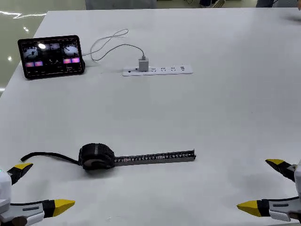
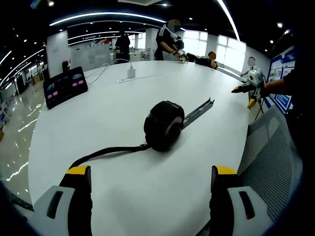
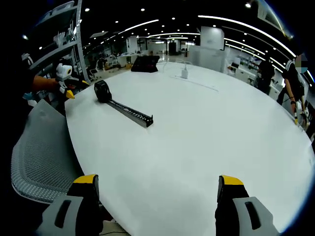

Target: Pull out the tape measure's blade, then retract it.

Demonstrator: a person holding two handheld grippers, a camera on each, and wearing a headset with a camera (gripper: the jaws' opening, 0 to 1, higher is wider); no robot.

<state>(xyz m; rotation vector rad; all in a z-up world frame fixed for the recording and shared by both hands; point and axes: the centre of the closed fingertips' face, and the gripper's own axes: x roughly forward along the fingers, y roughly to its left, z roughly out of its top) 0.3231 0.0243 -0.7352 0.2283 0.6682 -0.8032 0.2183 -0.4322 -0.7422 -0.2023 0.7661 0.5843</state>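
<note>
1 tape measure (image 1: 96, 157), 1 tablet (image 1: 51, 56), 1 pwr strip (image 1: 160, 70)

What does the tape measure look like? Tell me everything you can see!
The tape measure is round and black, looks rubbery, and sits on the white table. Its blade is partly pulled out. It is dark with pale markings and lies straight along the table, with a small hook at the tip. A black strap trails from the opposite side. The left tool and right tool are open and not touching it.
</note>
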